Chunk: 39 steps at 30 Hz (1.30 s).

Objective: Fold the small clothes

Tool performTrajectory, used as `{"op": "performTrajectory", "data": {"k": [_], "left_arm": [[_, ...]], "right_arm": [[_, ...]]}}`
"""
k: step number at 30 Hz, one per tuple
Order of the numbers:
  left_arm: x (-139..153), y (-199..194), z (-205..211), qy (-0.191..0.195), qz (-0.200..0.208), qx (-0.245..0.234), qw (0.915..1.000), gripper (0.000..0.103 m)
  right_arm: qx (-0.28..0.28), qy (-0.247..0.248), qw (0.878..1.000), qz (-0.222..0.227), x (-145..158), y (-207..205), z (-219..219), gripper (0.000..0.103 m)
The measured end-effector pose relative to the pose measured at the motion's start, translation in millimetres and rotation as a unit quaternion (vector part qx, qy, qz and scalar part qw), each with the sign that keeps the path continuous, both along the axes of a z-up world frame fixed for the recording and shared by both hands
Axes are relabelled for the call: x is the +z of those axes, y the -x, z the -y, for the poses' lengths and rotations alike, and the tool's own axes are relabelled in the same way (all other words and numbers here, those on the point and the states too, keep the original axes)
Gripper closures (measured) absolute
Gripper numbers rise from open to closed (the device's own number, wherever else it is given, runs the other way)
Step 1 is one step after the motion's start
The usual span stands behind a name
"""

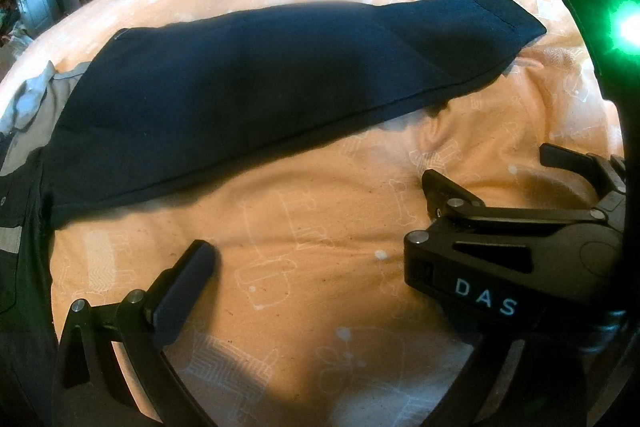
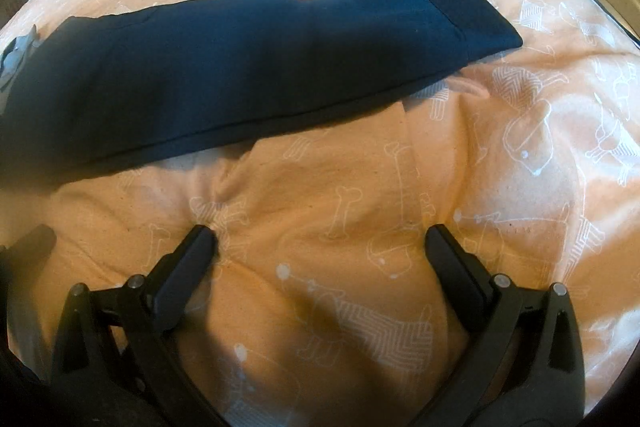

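Two grippers hover over a peach bedspread (image 2: 360,187), both with jaws spread wide and empty: the left gripper (image 1: 320,247), its right finger hidden, and the right gripper (image 2: 320,239), lettered "DAS". Beyond them lies the folded navy garment (image 2: 240,67), its left end cut off.

The right gripper (image 2: 320,243) hovers low with its jaws spread wide, holding nothing. The left gripper (image 1: 316,259) sits beside it, only one finger (image 1: 188,287) visible.
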<state>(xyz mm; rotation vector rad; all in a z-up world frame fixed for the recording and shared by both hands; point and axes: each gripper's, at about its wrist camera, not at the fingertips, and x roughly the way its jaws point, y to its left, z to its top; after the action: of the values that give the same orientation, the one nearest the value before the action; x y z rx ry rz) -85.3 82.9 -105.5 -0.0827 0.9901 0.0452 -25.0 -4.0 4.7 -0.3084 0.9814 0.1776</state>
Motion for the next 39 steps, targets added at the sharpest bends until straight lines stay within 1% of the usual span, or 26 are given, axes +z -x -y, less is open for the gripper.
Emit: {"op": "performTrajectory", "data": {"k": [15,23,26,27,28,29,31,32,33,34,35,37,38,39], "left_arm": [[1.5,-2.7,-3.3,0.002,-0.001,0.001,1.0000,0.000],[1.4,-6.4,1.3,-0.010,-0.003,0.002,0.9999,0.000],[2.6,-13.3,4.3,-0.021,-0.003,-0.009,0.9997,0.000],[2.6,-16.6,4.7,-0.019,-0.006,-0.014,0.9997,0.000],[3.3,-19.3,2.2,-0.008,-0.014,-0.020,0.9997,0.000],[5.3,-21.6,-2.1,0.010,-0.028,-0.036,0.9989,0.000],[12.2,-22.2,-12.8,0.055,-0.051,-0.081,0.9938,0.000],[17.5,-20.0,-21.6,0.094,-0.065,-0.110,0.9873,0.000],[22.6,-17.2,-28.6,0.119,-0.079,-0.135,0.9805,0.000],[29.8,-12.7,-35.3,0.133,-0.088,-0.160,0.9741,0.000],[41.1,-4.2,-44.4,0.146,-0.085,-0.180,0.9689,0.000],[73.6,22.5,-71.8,0.171,-0.053,-0.202,0.9629,0.000],[87.8,35.1,-84.0,0.178,-0.037,-0.208,0.9612,0.000],[107.2,52.5,-100.9,0.184,-0.012,-0.212,0.9597,0.000]], "right_arm": [[0.001,-0.003,1.000,0.001,4.6,-1.6,3.2,0.000],[0.009,0.003,1.000,-0.007,-0.6,-9.6,-1.9,0.000],[0.018,0.006,1.000,-0.012,-0.5,-13.0,-4.3,0.000],[0.025,0.008,1.000,-0.015,0.1,-14.5,-4.7,0.000],[0.031,0.006,0.999,-0.021,1.2,-15.8,-4.4,0.000],[0.036,0.003,0.999,-0.029,2.0,-17.9,-3.5,0.000],[0.053,0.007,0.997,-0.054,4.4,-22.6,-4.1,0.000],[0.059,0.010,0.996,-0.064,5.8,-24.4,-4.2,0.000],[0.063,0.003,0.996,-0.061,9.2,-24.1,-3.9,0.000],[0.066,-0.009,0.996,-0.052,14.4,-22.7,-3.4,0.000],[0.072,-0.028,0.996,-0.035,23.4,-19.6,-2.7,0.000],[0.074,-0.067,0.995,0.020,48.5,-11.0,2.1,0.000],[0.081,-0.105,0.989,0.060,68.4,-1.8,5.2,0.000],[0.085,-0.146,0.981,0.097,88.2,10.3,7.0,0.000]]}}
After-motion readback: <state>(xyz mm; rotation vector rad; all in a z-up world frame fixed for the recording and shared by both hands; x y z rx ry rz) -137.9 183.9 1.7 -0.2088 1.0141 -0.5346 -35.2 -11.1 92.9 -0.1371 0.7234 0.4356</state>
